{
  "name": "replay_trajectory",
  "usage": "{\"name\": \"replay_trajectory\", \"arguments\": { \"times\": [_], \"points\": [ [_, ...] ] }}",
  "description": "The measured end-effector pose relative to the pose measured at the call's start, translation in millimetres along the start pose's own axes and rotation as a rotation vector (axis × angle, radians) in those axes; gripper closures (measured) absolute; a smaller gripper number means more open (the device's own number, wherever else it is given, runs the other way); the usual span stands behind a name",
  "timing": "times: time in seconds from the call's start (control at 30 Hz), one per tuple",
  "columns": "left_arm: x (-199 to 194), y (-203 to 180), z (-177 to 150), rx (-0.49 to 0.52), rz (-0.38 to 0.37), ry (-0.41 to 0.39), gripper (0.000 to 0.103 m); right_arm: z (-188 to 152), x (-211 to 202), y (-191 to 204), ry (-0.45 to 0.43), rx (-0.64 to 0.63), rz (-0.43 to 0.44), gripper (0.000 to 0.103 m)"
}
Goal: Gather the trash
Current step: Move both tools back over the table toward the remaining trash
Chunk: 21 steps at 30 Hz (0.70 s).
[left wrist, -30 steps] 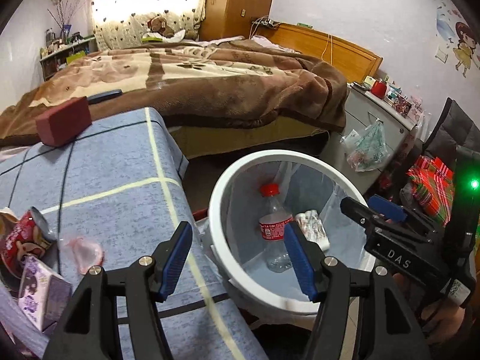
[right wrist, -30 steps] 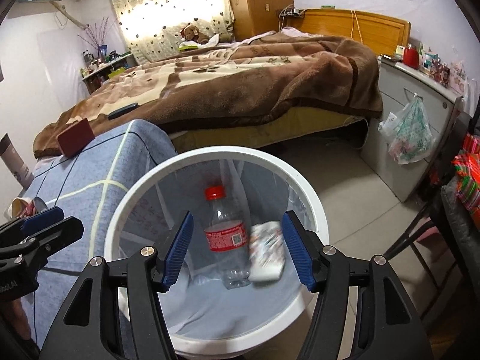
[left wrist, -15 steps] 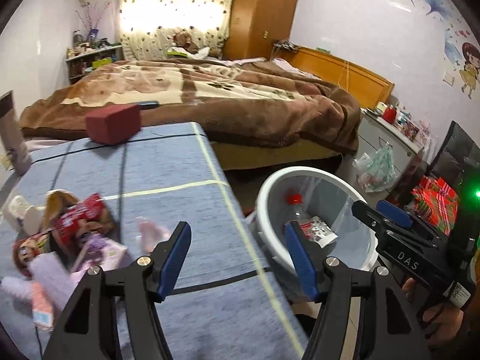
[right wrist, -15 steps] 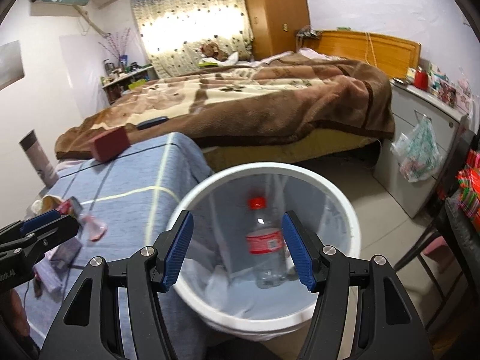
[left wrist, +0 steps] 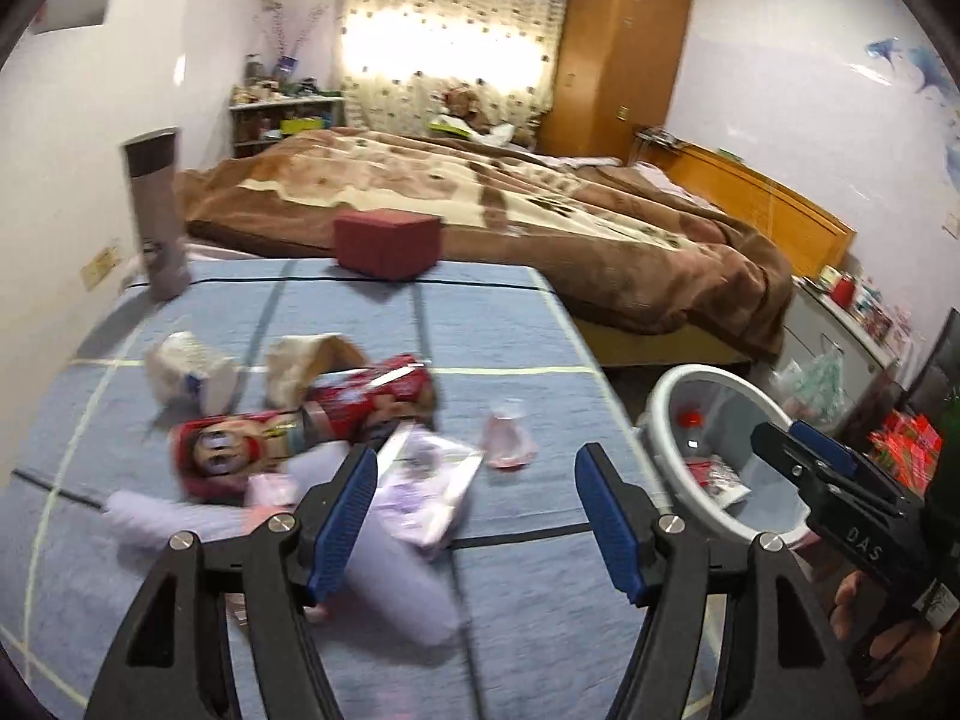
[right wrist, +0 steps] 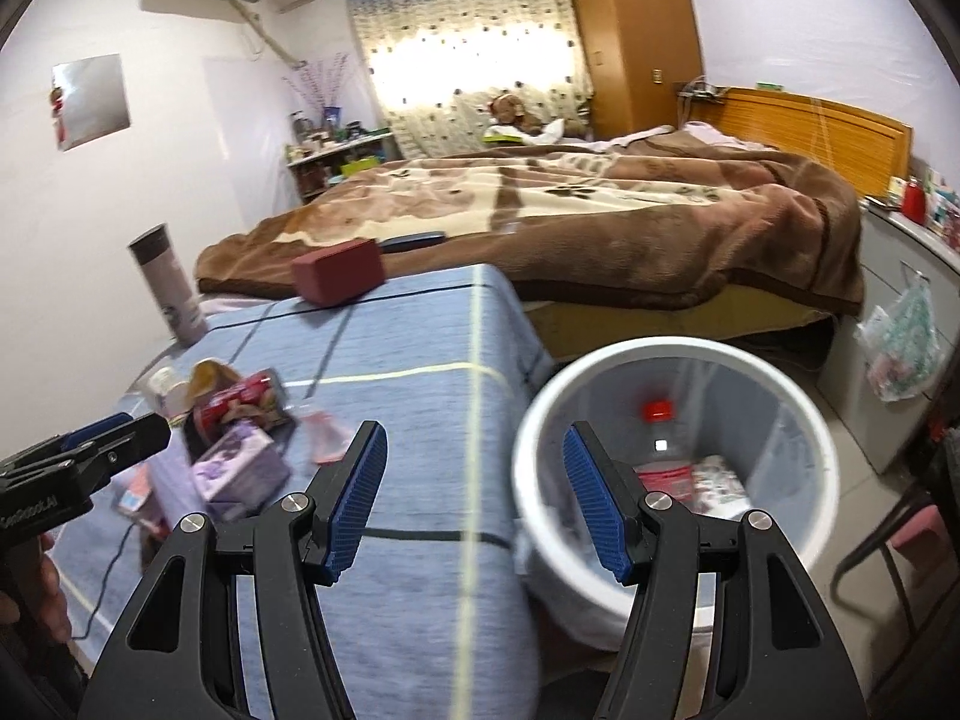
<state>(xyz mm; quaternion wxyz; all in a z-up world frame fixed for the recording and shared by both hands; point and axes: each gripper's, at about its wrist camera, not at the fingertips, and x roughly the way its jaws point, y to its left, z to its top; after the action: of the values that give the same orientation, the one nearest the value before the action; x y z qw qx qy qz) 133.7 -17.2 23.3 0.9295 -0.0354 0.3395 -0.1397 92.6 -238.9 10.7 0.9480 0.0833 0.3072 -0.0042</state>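
Observation:
A pile of trash lies on the blue-clothed table (left wrist: 516, 324): a red snack wrapper (left wrist: 300, 426), a purple carton (left wrist: 420, 486), a crumpled pink plastic piece (left wrist: 507, 441), a white wad (left wrist: 186, 366). My left gripper (left wrist: 477, 516) is open and empty, hovering over the table just right of the pile. A white bin (right wrist: 672, 360) beside the table holds a red-capped bottle (right wrist: 657, 420) and a wrapper (right wrist: 717, 480). My right gripper (right wrist: 474, 504) is open and empty, above the table edge by the bin's left rim. The pile also shows in the right wrist view (right wrist: 240, 414).
A dark red box (left wrist: 387, 243) and a grey tumbler (left wrist: 156, 210) stand at the table's far end. A bed with a brown blanket (left wrist: 540, 204) lies behind. A grey cabinet (right wrist: 906, 300) with a hanging plastic bag (right wrist: 900, 348) stands right of the bin.
Both grippers have swung left, away from over the bin toward the table. The trash pile has come into the middle of the left wrist view. Both stayed open.

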Motion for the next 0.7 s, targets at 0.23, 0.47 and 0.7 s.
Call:
{"name": "replay_trajectory", "arguments": {
  "times": [0.23,0.47,0.7],
  "points": [
    [-21.4,50.4,-15.6,-0.068,0.086,-0.026,0.030,-10.7,10.0,36.5,0.027,-0.058,0.099,0.040],
    [-34.0,91.0,-26.8,-0.113,0.146,-0.027,0.029,-23.5,14.0,71.8,0.065,-0.126,0.170,0.040],
    [-37.0,129.8,-40.8,-0.160,0.184,0.008,0.027,-34.9,19.5,106.1,0.107,-0.191,0.234,0.040]
  ]
}}
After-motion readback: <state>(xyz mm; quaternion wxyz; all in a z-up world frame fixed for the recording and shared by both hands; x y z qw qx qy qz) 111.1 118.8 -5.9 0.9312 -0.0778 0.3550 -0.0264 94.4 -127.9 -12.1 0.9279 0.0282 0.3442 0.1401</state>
